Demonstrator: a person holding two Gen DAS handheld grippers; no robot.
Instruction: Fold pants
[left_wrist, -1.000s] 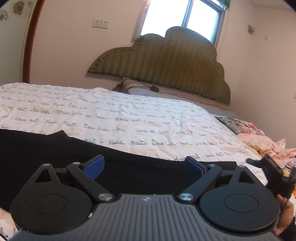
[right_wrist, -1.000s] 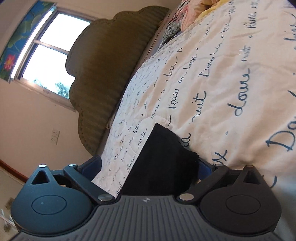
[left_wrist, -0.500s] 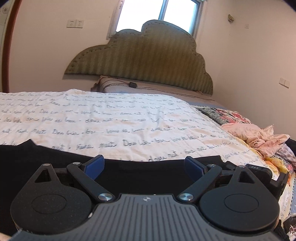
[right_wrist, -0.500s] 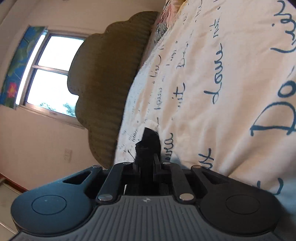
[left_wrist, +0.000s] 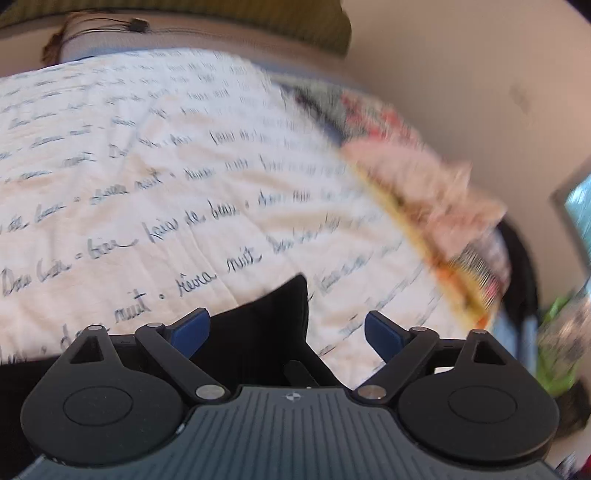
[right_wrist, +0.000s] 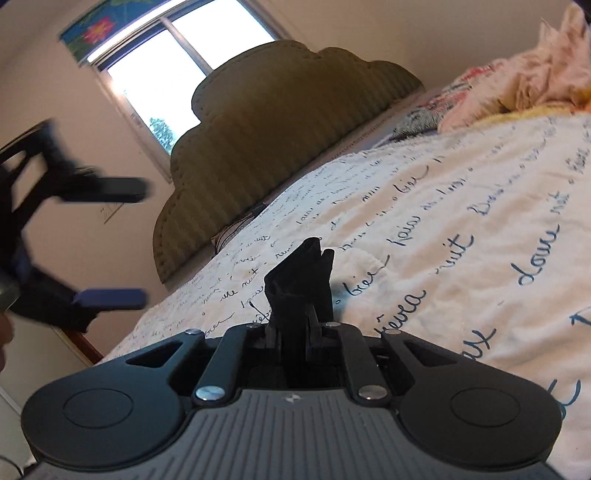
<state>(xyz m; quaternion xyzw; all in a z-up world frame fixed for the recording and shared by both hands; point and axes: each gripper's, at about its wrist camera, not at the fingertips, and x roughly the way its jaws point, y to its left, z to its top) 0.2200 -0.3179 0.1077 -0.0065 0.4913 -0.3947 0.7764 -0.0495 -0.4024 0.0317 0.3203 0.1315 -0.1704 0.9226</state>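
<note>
Right tool low over bedspread, pinching black pants.

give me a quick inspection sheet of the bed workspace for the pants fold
surface: white quilt with blue script lettering covers the bed
job's things: black pants lie at the near edge of the quilt; one bunched end is pinched in the right gripper
clutter: pink crumpled clothes and a floral fabric along the far side of the bed
grippers: left gripper has open jaws astride the pants corner, just been closing a little, not pressing on it; right gripper's jaws are shut on the pants
cables: a thin black cable lies by the headboard
surroundings: olive scalloped headboard, bright window, pale walls
</note>
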